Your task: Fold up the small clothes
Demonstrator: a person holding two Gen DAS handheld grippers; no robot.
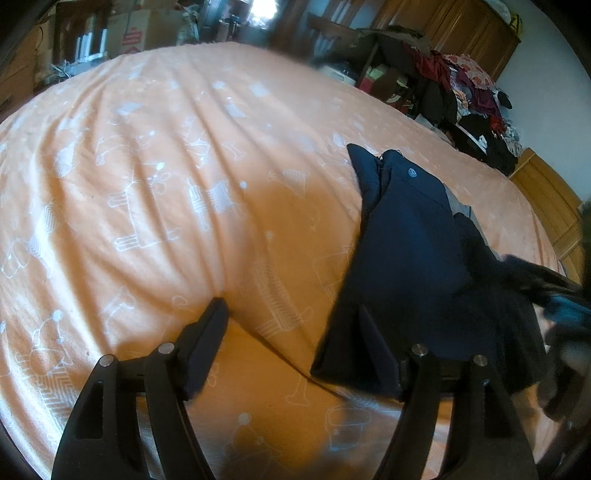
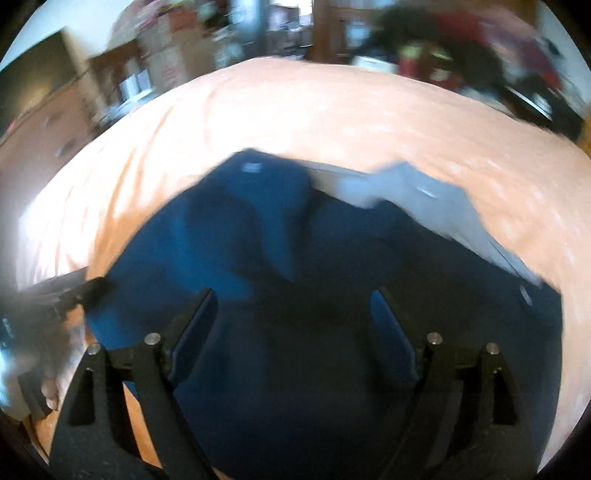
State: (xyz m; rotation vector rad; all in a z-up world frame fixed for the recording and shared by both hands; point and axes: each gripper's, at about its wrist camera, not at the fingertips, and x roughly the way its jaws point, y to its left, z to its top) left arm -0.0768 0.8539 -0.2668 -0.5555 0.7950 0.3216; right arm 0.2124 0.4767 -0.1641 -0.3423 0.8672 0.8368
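A dark navy garment [image 1: 410,236] with a small round logo lies partly folded on the right side of the orange bed sheet [image 1: 166,155]. My left gripper [image 1: 293,321] is open beside its left edge, and the right finger [image 1: 373,343] overlaps that edge. The right wrist view is blurred. There the navy garment [image 2: 258,229] fills the middle, with a grey cloth part [image 2: 424,199] at its far right side. My right gripper [image 2: 291,295] hovers open over the dark cloth with nothing between its fingers. The other gripper shows blurred at the left edge [image 2: 62,295].
The patterned sheet spreads wide to the left and far side. A pile of dark and red clothes [image 1: 469,99] sits on a stand beyond the bed's far right. Cardboard boxes [image 1: 133,33] and wooden cabinets [image 1: 458,33] line the back wall.
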